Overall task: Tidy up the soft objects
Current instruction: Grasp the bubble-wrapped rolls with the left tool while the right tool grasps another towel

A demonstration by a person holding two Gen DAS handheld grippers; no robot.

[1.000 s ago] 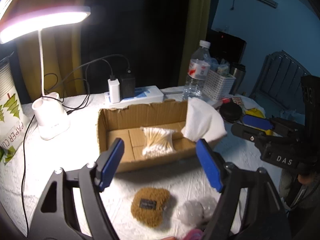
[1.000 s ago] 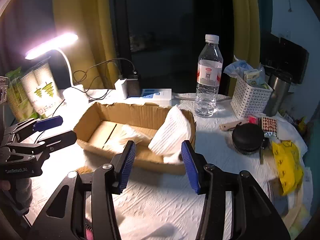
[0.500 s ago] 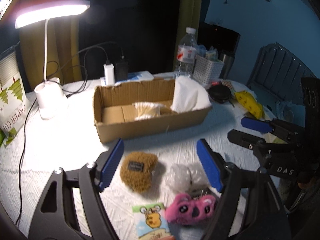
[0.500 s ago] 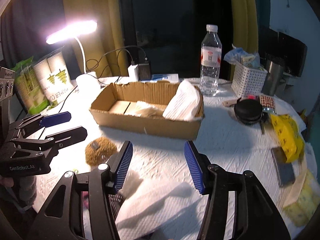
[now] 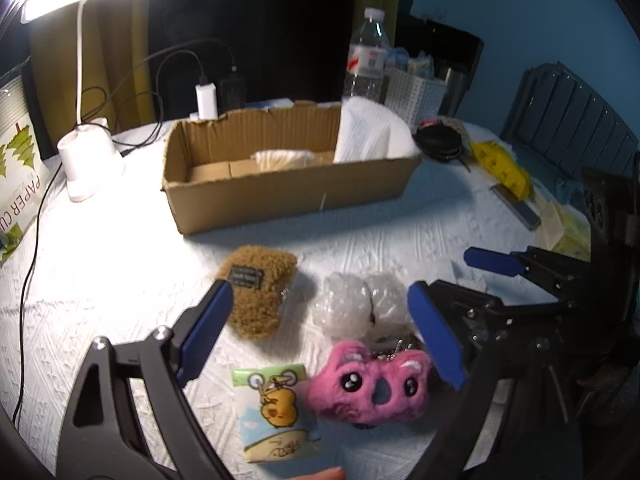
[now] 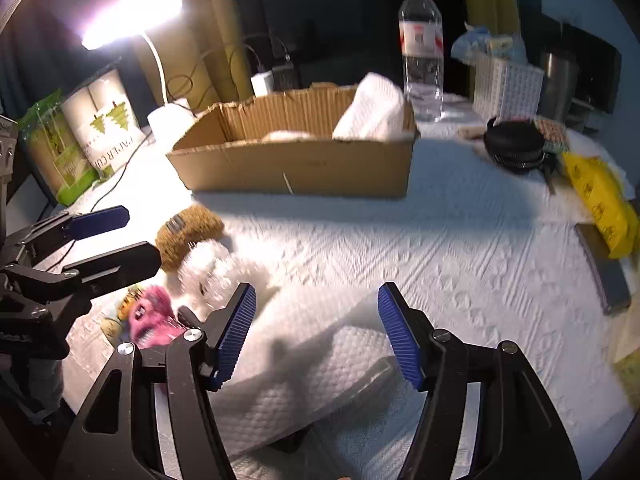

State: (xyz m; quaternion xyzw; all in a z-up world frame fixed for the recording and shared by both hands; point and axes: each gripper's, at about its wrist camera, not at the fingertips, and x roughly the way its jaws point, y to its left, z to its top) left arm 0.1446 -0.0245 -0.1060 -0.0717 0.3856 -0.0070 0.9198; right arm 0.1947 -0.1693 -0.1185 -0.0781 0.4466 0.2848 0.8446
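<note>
A cardboard box holds a white folded cloth and a bag of cotton swabs. In front of it on the white tablecloth lie a brown fuzzy pouch, a clear plastic bag, a pink plush toy and a small duck packet. My left gripper is open above these items. My right gripper is open over a white quilted towel. The right gripper also shows in the left wrist view.
A lit desk lamp and paper cup pack stand at the left. A water bottle, white basket, black round case, yellow packet and a dark flat object lie at the right.
Both grippers have pulled back from the box toward the table's near edge. The pink plush, duck packet and white towel have come into view.
</note>
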